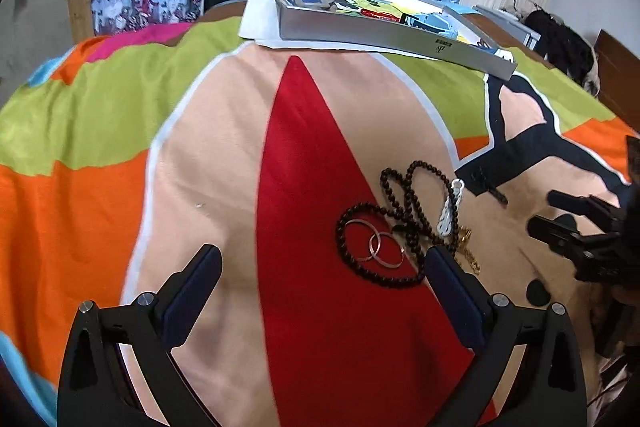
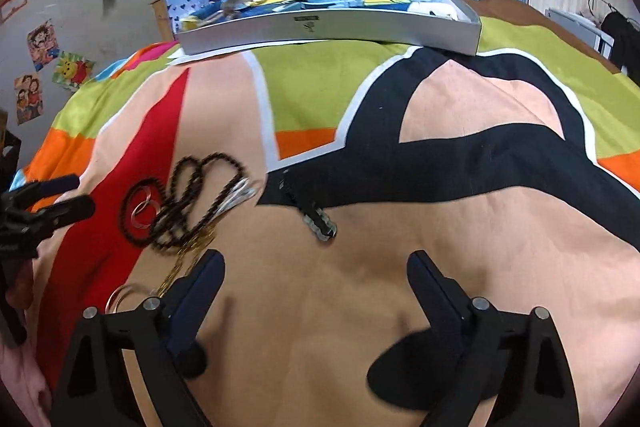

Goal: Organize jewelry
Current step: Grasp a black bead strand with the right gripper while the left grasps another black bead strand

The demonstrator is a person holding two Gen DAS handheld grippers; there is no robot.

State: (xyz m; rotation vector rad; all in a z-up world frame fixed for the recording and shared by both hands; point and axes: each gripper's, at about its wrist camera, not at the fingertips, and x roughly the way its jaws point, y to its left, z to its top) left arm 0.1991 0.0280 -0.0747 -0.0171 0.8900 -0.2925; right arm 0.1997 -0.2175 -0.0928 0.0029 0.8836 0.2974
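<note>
A long dark bead necklace (image 1: 400,203) (image 2: 192,195) lies looped on the bedspread. Inside its loop rest two linked silver rings (image 1: 380,245) (image 2: 142,209). A white chain bracelet (image 1: 450,207) (image 2: 236,195) and a gold chain (image 1: 468,247) (image 2: 184,259) lie at its right. A dark link bracelet (image 1: 490,187) (image 2: 316,217) lies apart. My left gripper (image 1: 324,259) is open, its right finger beside the beads. My right gripper (image 2: 316,267) is open just short of the dark bracelet. It also shows at the right of the left wrist view, right gripper (image 1: 554,213).
A shallow silver box (image 1: 384,31) (image 2: 332,23) with colourful contents sits on white paper at the far side of the bed. The colourful bedspread (image 1: 200,155) (image 2: 480,227) covers everything around. A gold hoop (image 2: 120,297) lies beside my right gripper's left finger. Blue curtains hang behind.
</note>
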